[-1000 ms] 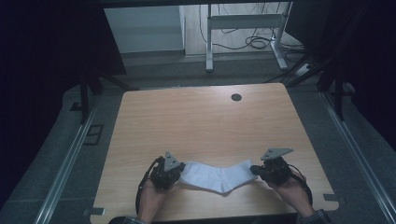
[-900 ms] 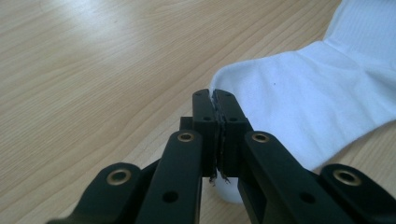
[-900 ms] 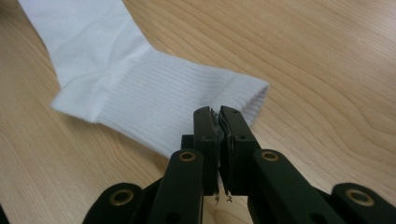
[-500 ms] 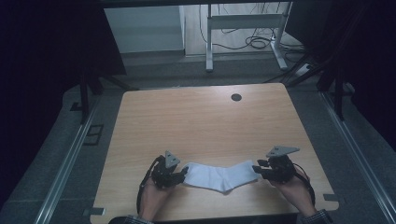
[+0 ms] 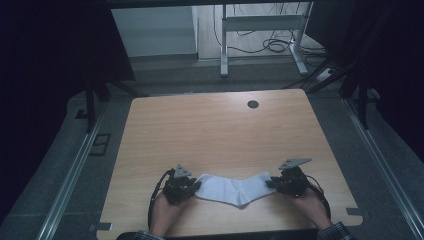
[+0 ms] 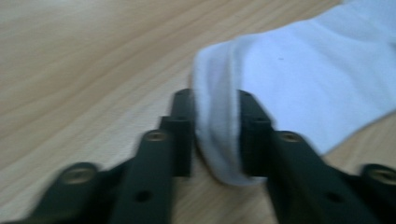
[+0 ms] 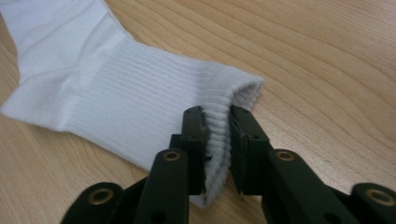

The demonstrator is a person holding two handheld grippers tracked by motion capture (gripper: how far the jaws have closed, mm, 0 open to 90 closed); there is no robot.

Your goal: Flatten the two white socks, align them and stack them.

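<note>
A white sock [image 5: 234, 189] lies flat on the wooden table [image 5: 215, 130], close to its near edge and about midway between the near corners, bent in a shallow V with the heel pointing toward the near edge. There are no containers on the table, so the sock rests straight on the wood.

The left gripper [image 5: 183, 185] holds the sock's left end; in the left gripper view its two black jaws have just been closing and now pinch a bunched fold of the toe end [image 6: 219, 135] between them, cloth pressed on both sides. The right gripper [image 5: 289, 181] holds the other end; in the right gripper view its jaws have likewise been closing and now squeeze the ribbed cuff [image 7: 217, 135] just behind its open mouth (the rim of the cuff stands slightly agape beyond the pads). Both grippers sit low over the table, each with a hand behind it coming in from the near edge.

Near the far edge, a little right of the middle, a small dark round cable hole [image 5: 253, 104] sits in the tabletop, well apart from the sock.
</note>
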